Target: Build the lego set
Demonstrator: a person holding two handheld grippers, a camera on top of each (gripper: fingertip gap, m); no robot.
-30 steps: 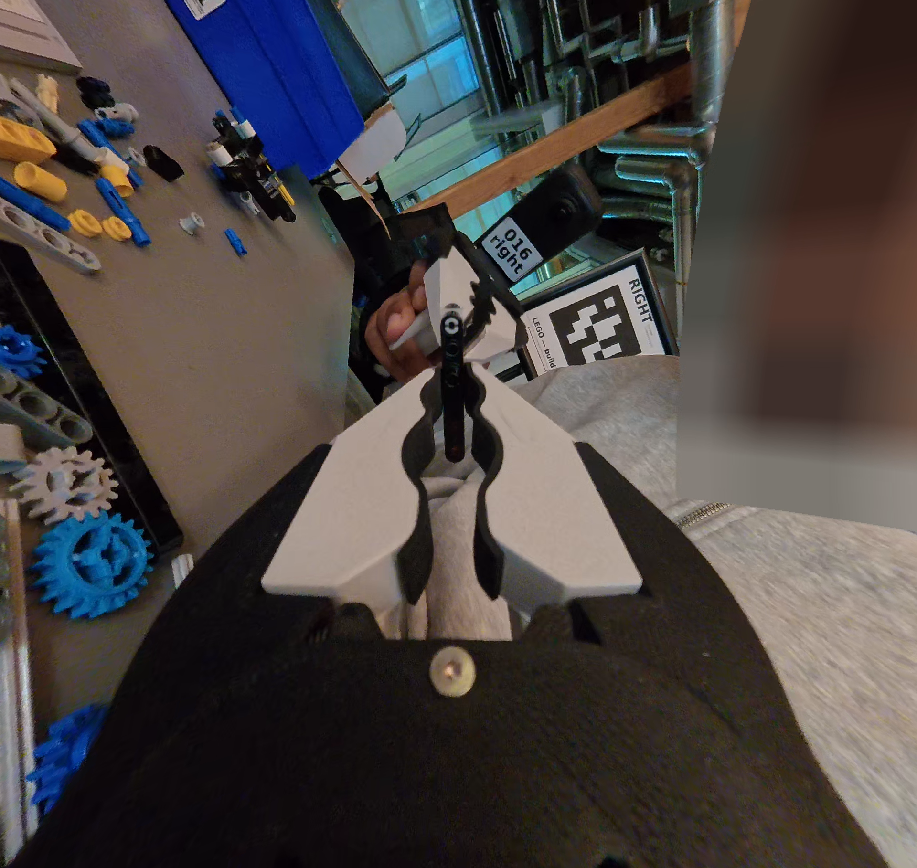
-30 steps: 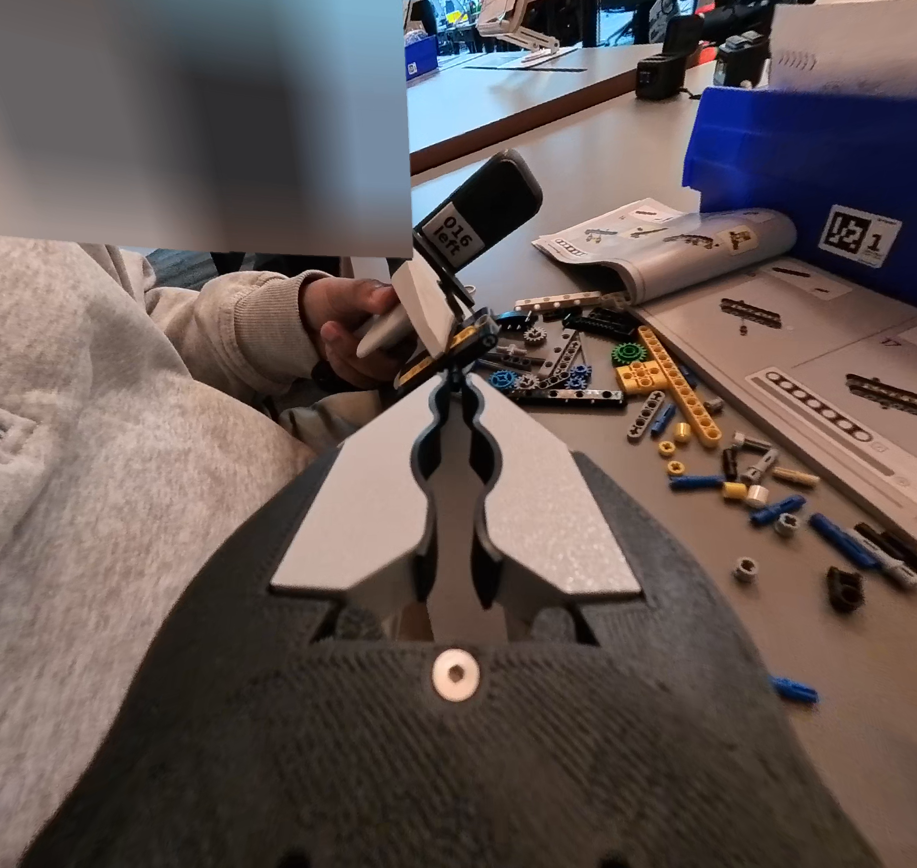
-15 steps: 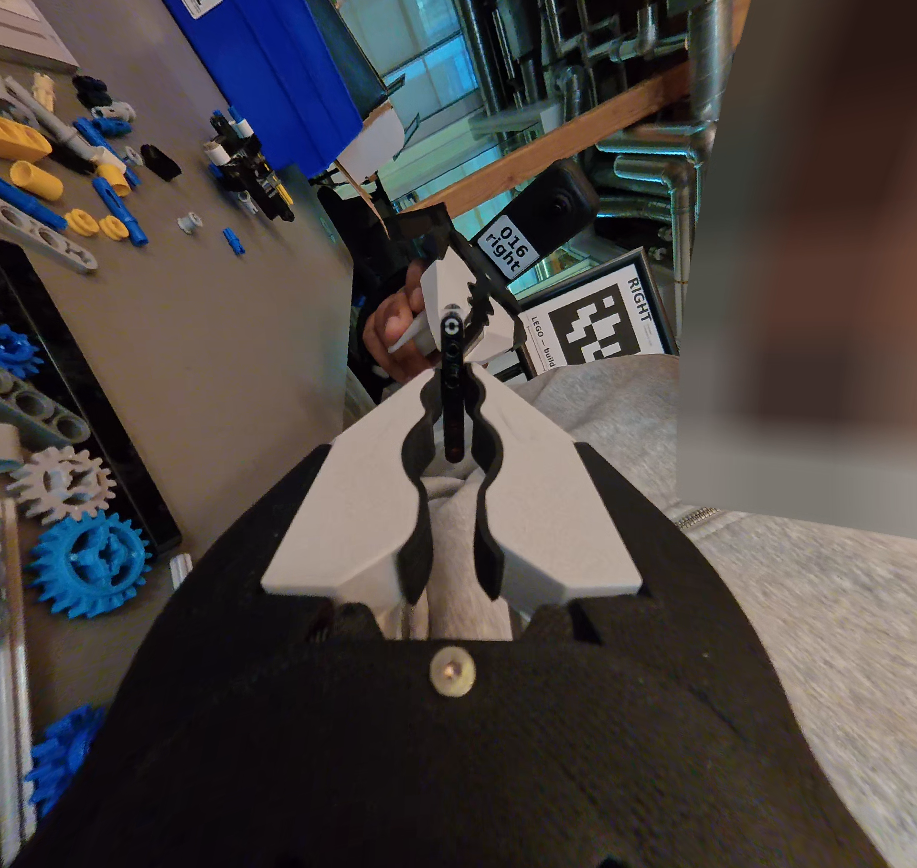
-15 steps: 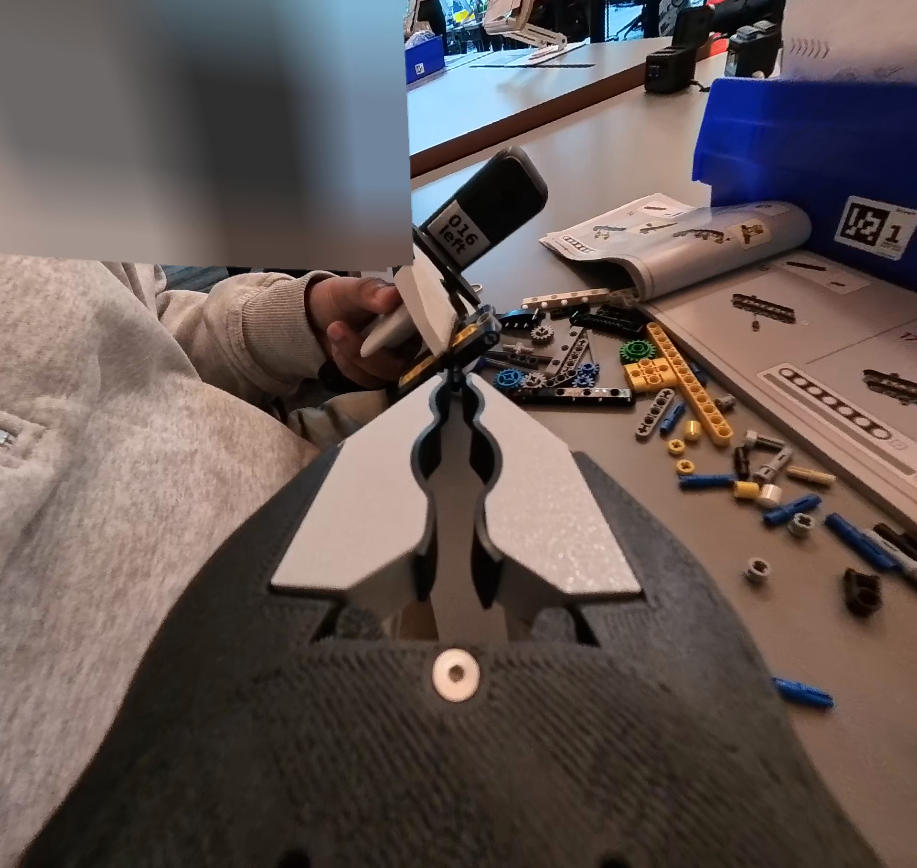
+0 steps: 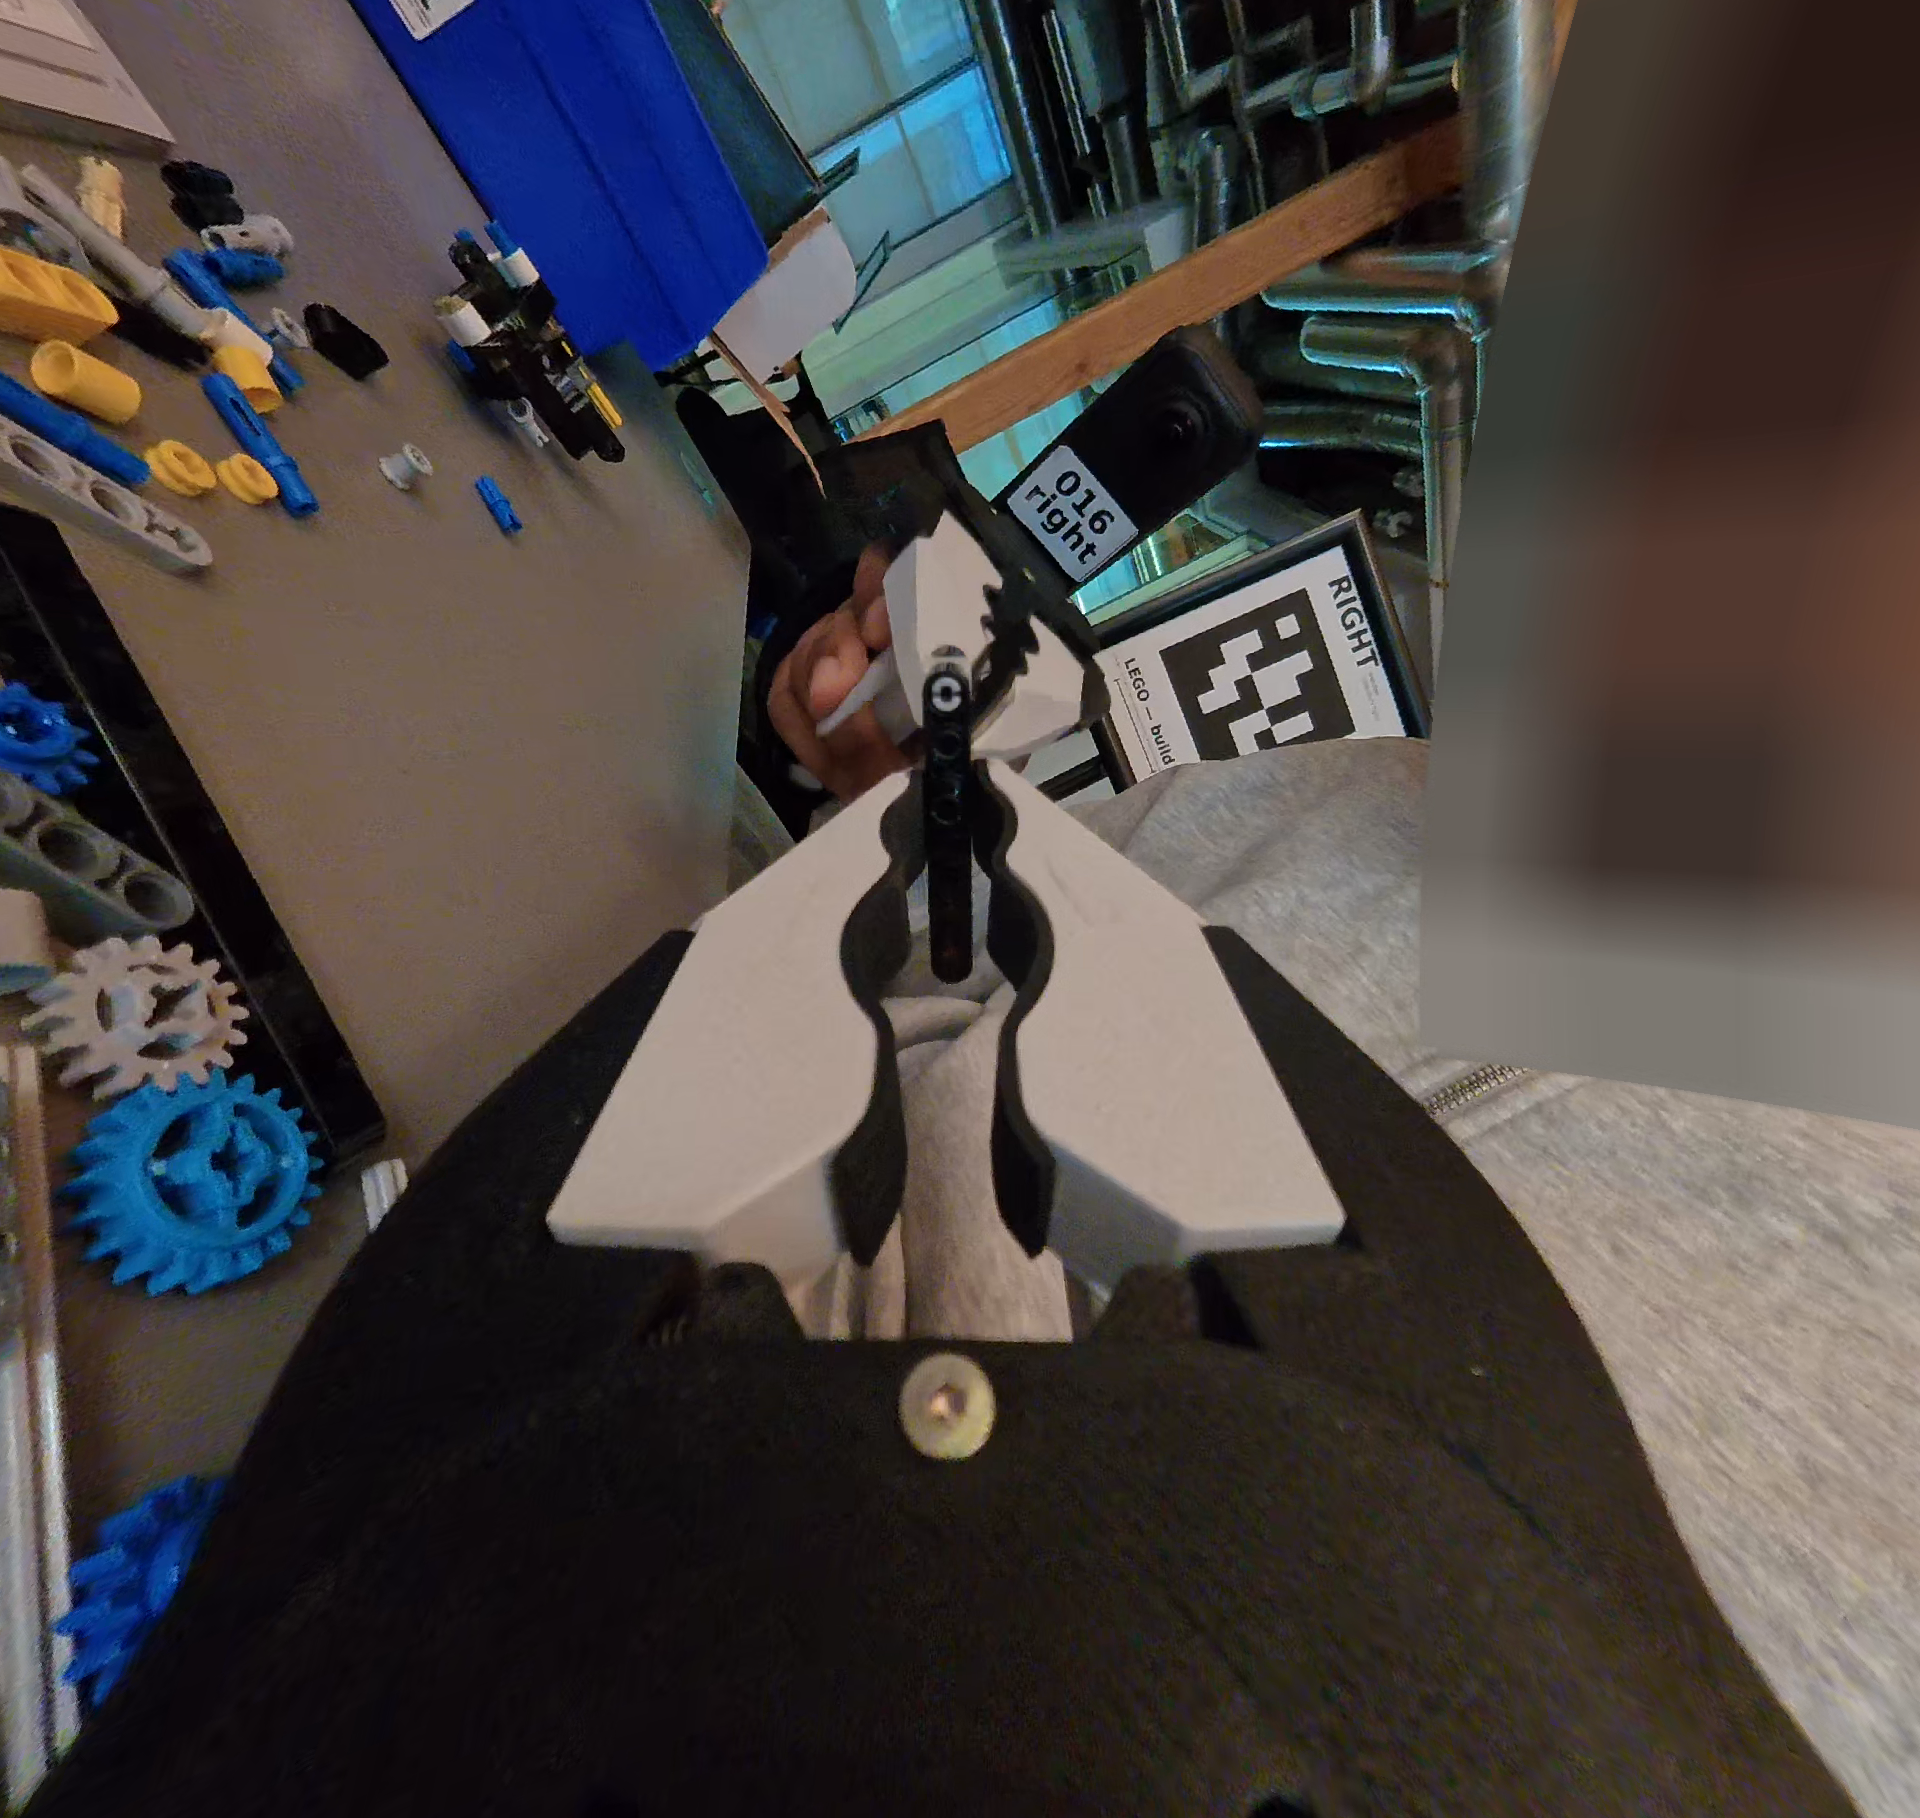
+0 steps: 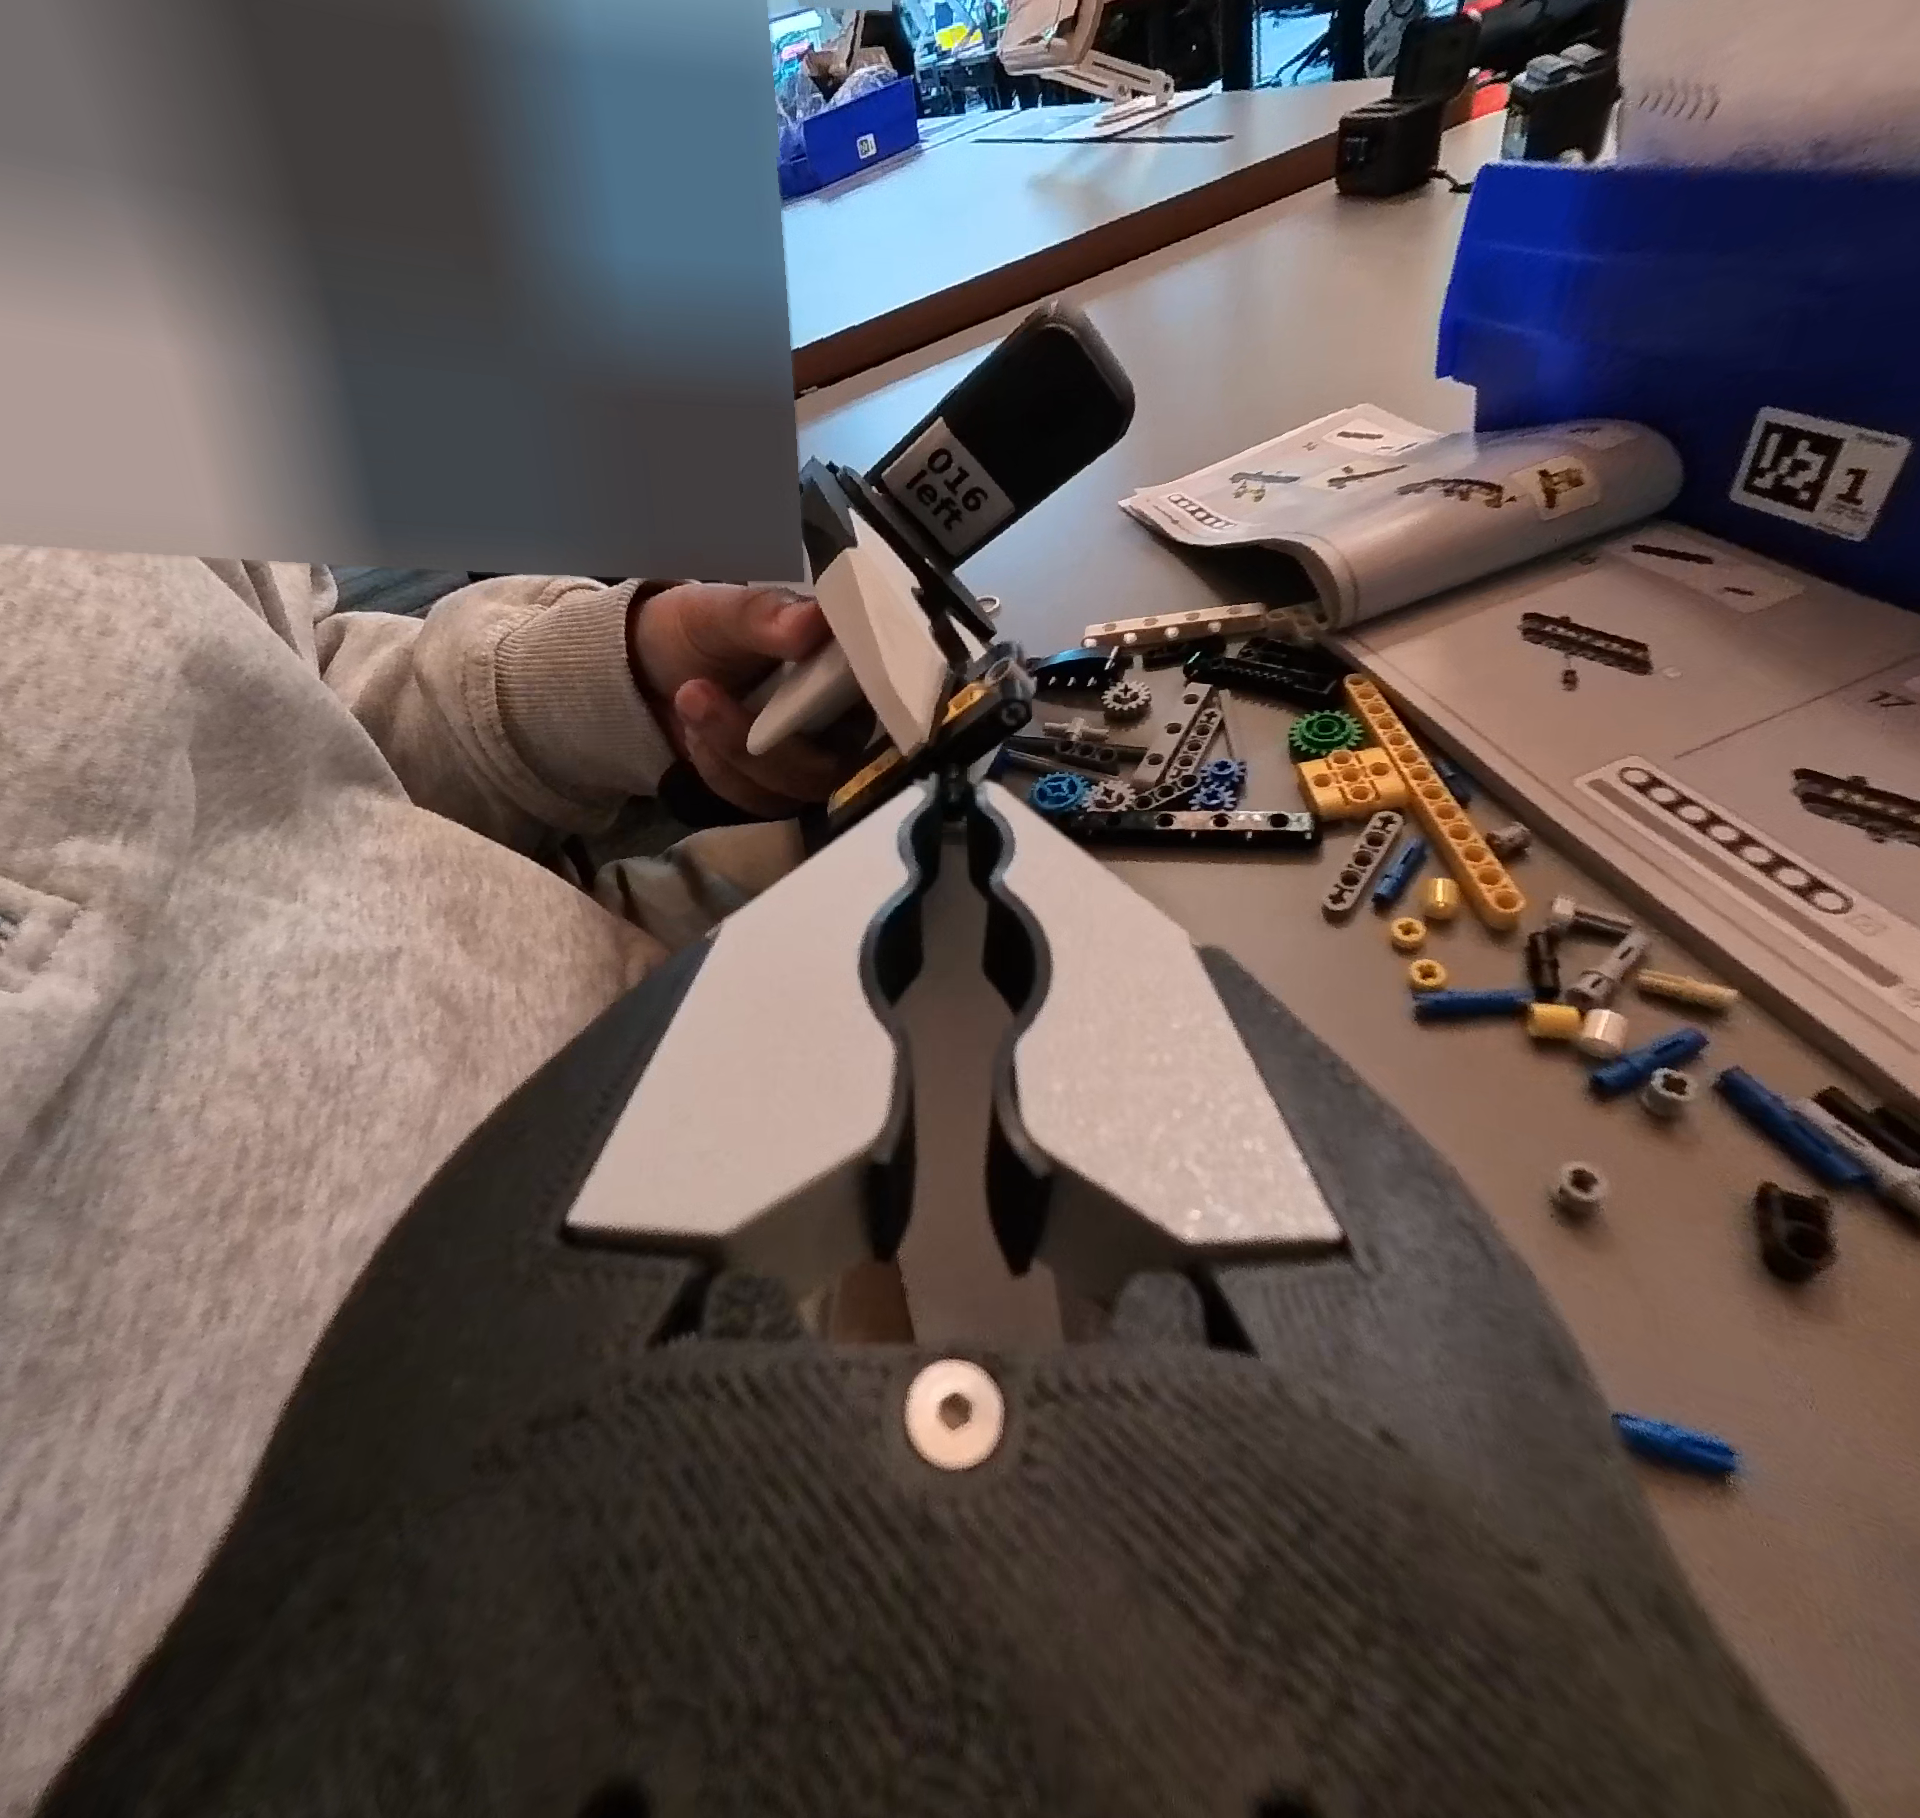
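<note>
Two claws are held tip to tip in the air, in front of a grey sweatshirt (image 6: 260, 885), off the counter (image 5: 436, 729) edge. The left claw (image 5: 948, 823) is clenched on a black beam (image 5: 948, 833), which is held edge-on along the fingers with its holed end sticking out past the tips. That free end is presented toward the right claw (image 6: 951, 812), likely so a part can be pushed in there. In the right wrist view the beam (image 6: 935, 740) shows yellow on one side, so it is probably a small sub-assembly, not a bare piece. The right claw is nearly closed, with a small dark part (image 6: 950, 800) at its tips touching the beam; whether that part is truly gripped cannot be told, since it is tiny and half hidden. The mating is judged to be in progress and not yet seated. Both tools are braced close to the body, presumably for steadiness during a fine push fit.

Loose pieces are left spread on the counter: a yellow beam (image 6: 1423, 802), blue pins (image 6: 1470, 1005), a green gear (image 6: 1325, 734), a blue gear (image 5: 192, 1181). An open manual (image 6: 1714, 729) is laid beside them for reference, with a blue bin (image 6: 1662, 314) behind it.
</note>
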